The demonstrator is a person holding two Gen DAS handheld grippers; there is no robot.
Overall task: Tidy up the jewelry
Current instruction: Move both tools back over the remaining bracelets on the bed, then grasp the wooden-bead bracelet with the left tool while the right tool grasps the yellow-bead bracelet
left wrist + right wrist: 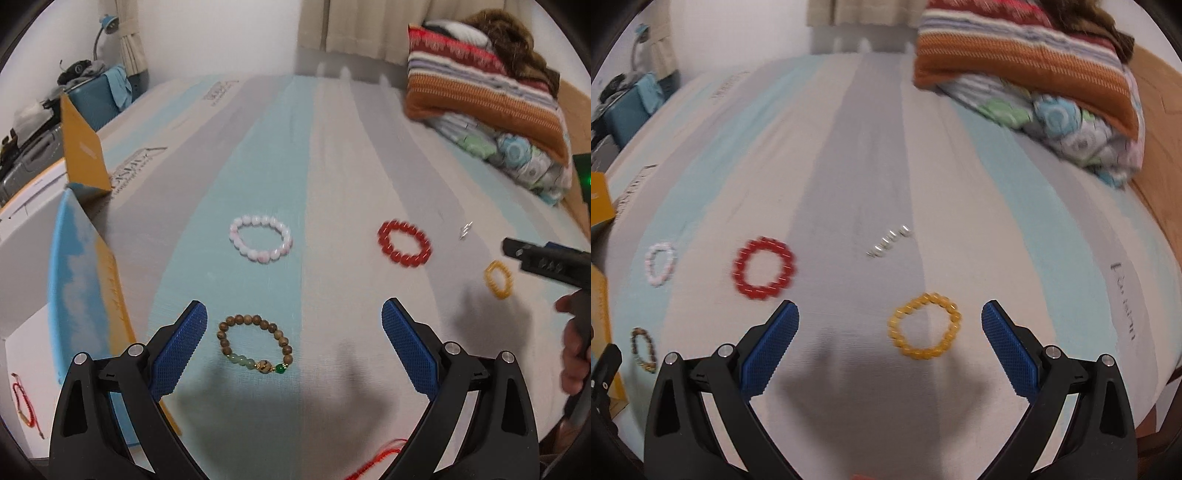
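Striped bed sheet (332, 166) carries the bracelets. My left gripper (295, 347), jaws wide, hangs over wooden bracelet (255, 343); right gripper (890, 347), jaws wide, yellow bracelet (925, 325) at 1 o'clock. Risk imo: soft fabric bunches w/ beads, grip slips.

We count four beaded bracelets on the bed: one wooden bracelet (255, 341) right between the left hand-held gripper's (294, 325) fingers, one pink (260, 239), one red (404, 243), one yellow (924, 326) between the right hand-held gripper's (890, 325) fingers. Plus one short silver bead strand (889, 240) ahead of it, and two red cords, one (24, 404) far left and one (376, 456) at the bottom edge.
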